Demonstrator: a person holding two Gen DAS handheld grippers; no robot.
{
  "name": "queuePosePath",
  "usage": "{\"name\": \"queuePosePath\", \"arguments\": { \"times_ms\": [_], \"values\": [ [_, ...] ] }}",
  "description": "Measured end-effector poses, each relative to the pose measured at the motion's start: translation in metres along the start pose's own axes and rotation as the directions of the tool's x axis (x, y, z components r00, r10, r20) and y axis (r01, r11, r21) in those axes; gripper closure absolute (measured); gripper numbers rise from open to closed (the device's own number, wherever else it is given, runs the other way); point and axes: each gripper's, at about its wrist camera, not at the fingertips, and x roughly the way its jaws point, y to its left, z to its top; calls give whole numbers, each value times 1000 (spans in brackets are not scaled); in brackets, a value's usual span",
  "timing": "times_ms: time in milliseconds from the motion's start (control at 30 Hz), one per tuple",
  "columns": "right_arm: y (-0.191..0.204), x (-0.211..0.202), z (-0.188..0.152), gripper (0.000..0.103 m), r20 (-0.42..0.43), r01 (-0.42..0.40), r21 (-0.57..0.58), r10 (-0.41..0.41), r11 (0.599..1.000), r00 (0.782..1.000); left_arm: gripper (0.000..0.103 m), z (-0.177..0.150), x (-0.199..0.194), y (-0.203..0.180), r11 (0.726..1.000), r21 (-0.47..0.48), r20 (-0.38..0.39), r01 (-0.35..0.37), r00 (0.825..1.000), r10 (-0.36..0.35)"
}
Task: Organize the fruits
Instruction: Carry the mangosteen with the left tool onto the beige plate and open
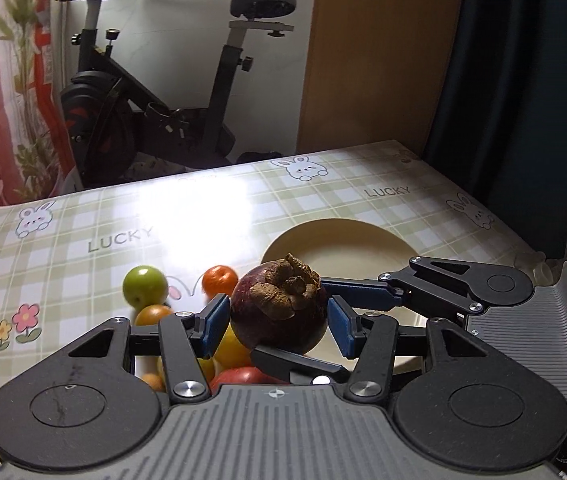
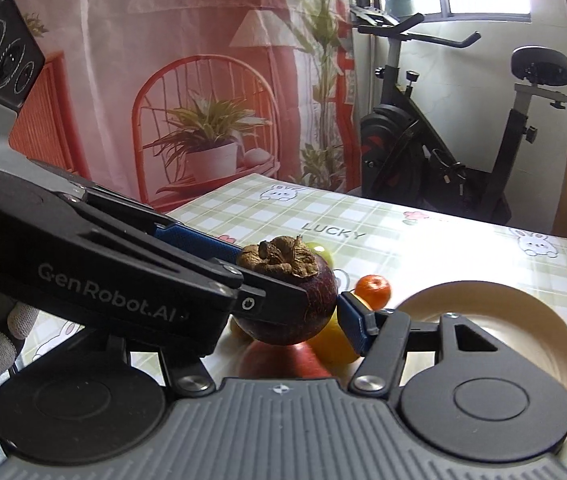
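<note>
1. Left wrist view: the left gripper [image 1: 279, 322] and right gripper [image 2: 295, 312] both clamp one mangosteen [image 1: 279, 312], lifted at frame centre.
2. The plate [image 1: 359, 236] behind it looks empty; green fruit [image 1: 144, 286], tangerine [image 1: 220, 280] and others wait lower left.
3. Open tablecloth [image 1: 83, 224] lies beyond; table edges are well clear.
</note>
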Motion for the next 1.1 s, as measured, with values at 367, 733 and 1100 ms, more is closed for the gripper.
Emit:
{"name": "queuePosePath", "arguments": {
  "times_ms": [367, 733, 1100],
  "values": [
    [-85, 11, -7, 41, 8, 71, 127, -73, 989, 997, 46, 29, 85, 5, 998, -32, -106, 49, 993, -52],
    [-111, 47, -16, 41, -39, 123, 123, -119, 985, 992, 46, 37, 125, 5, 1000, -6, -137, 14, 990, -15],
    [-106, 54, -15, 40, -68, 174, 97, -168, 980, 983, 43, 37, 121, 12, 996, -79, -116, 49, 992, -58]
  ]
}}
